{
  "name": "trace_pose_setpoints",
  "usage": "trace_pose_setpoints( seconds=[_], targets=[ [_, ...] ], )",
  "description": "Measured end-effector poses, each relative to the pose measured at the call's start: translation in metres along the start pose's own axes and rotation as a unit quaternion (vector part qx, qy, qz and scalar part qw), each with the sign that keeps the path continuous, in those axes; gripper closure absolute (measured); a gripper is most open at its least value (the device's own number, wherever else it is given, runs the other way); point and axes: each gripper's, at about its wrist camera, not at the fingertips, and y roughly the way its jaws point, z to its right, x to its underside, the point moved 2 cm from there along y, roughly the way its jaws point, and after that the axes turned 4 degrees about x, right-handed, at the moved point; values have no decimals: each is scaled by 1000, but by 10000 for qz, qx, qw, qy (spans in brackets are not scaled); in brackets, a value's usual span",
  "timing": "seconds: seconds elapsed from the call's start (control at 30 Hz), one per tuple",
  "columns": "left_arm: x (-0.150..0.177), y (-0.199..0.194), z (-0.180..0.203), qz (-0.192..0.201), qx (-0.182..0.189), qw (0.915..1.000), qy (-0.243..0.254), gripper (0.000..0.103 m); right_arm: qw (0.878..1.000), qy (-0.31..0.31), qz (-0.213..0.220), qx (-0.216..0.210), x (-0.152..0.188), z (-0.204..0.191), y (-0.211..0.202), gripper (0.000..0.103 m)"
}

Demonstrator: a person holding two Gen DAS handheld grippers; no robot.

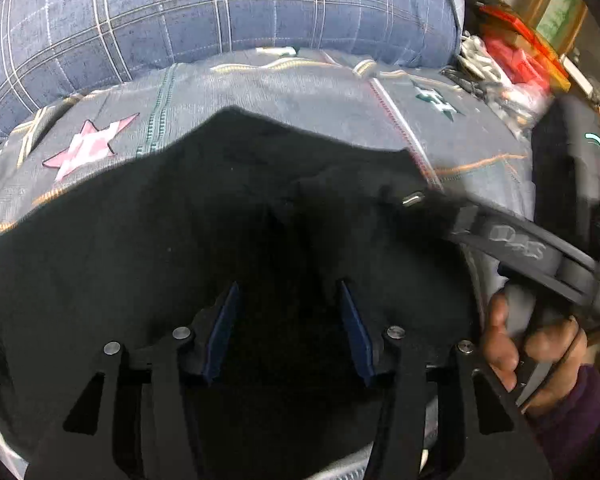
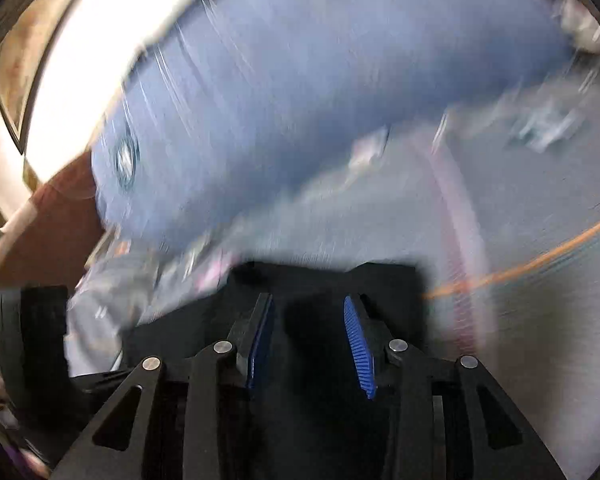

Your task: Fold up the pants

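The black pants [image 1: 220, 220] lie flat on the patterned bedspread [image 1: 300, 92], below the plaid pillow [image 1: 180, 12] at its far edge. The left gripper [image 1: 288, 320] hovers over them, released and empty; the right gripper [image 2: 308, 340], likewise parted, holds nothing. Best to pinch matching edge corners together before lifting, keeping the fold line straight.

The black pants [image 1: 204, 208] cover the near part of the bed [image 1: 284, 92], leaving a bare strip of patterned cover beyond them toward the far edge. A plaid pillow [image 1: 220, 8] blocks that far edge. At the bed's far right corner, loose clutter [image 1: 512, 64] crowds the edge. The right tool [image 1: 432, 204] and hand [image 1: 532, 356] fill the right side.
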Motion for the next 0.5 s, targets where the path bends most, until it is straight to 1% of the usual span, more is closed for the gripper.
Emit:
trace_pose_setpoints(
  seconds=[0.03, 0.07, 0.1, 0.17, 0.2, 0.23, 0.3, 0.37, 0.4, 0.43, 0.47, 0.5],
  targets=[
    [1, -2, 0, 79, -56, 9999, 60, 51, 9999, 68, 13, -142, -1, 5, 8, 67],
    [0, -2, 0, 37, -111, 9999, 124, 51, 9995, 121, 188, -207, -7, 6, 8, 67],
    [0, -3, 0, 7, -128, 9998, 129, 51, 9995, 211, 74, -240, -9, 8, 9, 67],
    [0, -11, -5, -18, -110, 9999, -34, 51, 9991, 261, 145, -285, -9, 9, 4, 67],
    [1, -20, -10, 90, -119, 9998, -110, 51, 9989, 294, 221, -282, -8, 8, -1, 65],
    [4, -27, -12, 220, -193, 9995, -123, 51, 9983, 231, 417, -323, -8, 6, -11, 63],
    [13, -45, -24, 424, -502, 9978, -123, 51, 9963, 4, 778, -369, -5, -2, -31, 61],
    [30, -68, -45, 643, -769, 9946, -259, 51, 9932, -349, 1062, -324, -1, -17, -48, 55],
    [37, -78, -54, 738, -882, 9928, -332, 51, 9923, -499, 1077, -340, 3, -24, -51, 49],
    [43, -86, -62, 846, -1015, 9904, -399, 51, 9926, -687, 930, -360, 11, -34, -49, 43],
    [52, -97, -72, 969, -1179, 9872, -463, 51, 9939, -846, 649, -280, 19, -40, -40, 41],
    [62, -109, -83, 1106, -1391, 9825, -557, 51, 9946, -989, 303, -95, 28, -45, -26, 40]
  ],
)
